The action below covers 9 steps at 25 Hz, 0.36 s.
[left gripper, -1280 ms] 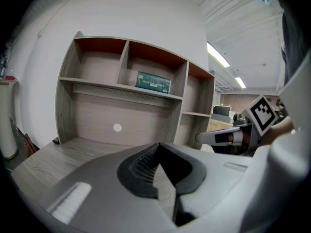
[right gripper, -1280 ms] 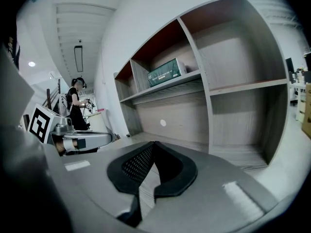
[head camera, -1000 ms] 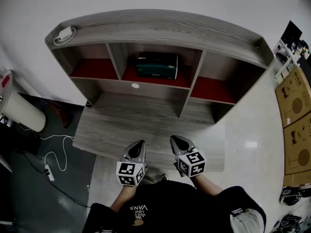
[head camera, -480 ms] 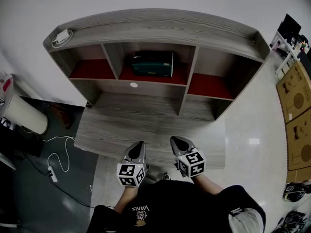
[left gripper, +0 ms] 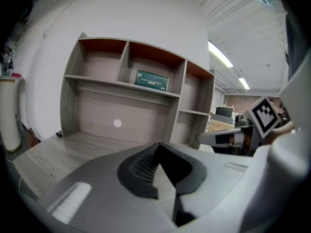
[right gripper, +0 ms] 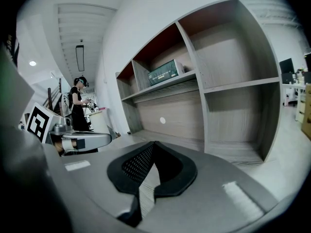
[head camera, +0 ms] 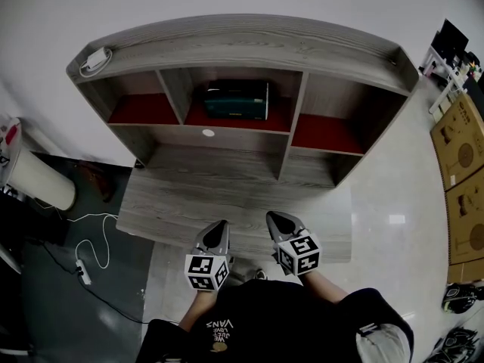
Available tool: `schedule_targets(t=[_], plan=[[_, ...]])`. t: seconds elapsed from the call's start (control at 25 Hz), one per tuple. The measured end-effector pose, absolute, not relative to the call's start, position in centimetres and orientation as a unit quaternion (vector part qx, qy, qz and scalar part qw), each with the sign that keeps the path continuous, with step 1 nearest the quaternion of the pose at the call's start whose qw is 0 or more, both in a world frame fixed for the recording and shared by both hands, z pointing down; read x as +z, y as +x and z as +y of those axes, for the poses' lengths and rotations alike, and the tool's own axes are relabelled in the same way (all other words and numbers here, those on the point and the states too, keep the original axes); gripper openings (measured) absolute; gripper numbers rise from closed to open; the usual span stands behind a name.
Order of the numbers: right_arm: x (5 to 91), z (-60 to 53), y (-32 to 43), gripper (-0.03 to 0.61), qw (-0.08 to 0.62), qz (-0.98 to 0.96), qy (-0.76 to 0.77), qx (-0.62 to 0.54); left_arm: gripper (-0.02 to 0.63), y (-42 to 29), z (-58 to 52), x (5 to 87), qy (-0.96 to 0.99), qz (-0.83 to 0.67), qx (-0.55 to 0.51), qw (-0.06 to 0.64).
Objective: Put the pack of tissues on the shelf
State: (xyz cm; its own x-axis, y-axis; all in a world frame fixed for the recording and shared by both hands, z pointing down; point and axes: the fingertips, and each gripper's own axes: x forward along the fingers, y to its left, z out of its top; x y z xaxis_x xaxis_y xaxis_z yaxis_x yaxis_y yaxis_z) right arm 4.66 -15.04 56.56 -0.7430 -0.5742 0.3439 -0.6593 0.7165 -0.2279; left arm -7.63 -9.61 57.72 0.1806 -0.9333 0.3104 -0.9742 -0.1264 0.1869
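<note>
My left gripper (head camera: 218,228) and right gripper (head camera: 276,219) are both clenched on nothing. They sit side by side over the front edge of the table (head camera: 174,203), well short of the shelf (head camera: 227,133). The pack of tissues (head camera: 237,99) lies in the shelf's middle compartment, near its front lip, so the job looks done. The risk I'd judge from here is swinging a gripper toward the shelf and nudging the pack off that lip.

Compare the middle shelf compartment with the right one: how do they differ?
The middle compartment holds the pack of tissues; the right compartment shows only its red floor. The right compartment's floor sits lower than the middle compartment's. Both have red floors and grey wood walls.
</note>
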Motion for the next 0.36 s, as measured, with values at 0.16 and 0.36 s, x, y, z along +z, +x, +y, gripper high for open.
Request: schedule_targets(t=[0.16,0.36], plan=[[56.57,-15.07,4.60,0.003,0.124,-0.918,0.337,0.169,0.052,-7.68,-9.54,57.73,0.748,-0.637,0.058,0.174],[56.19,-14.90,4.30,0.003,0.126,-0.918,0.335,0.170,0.052,-8.05,-9.33,57.59,0.746,-0.640,0.056,0.174]])
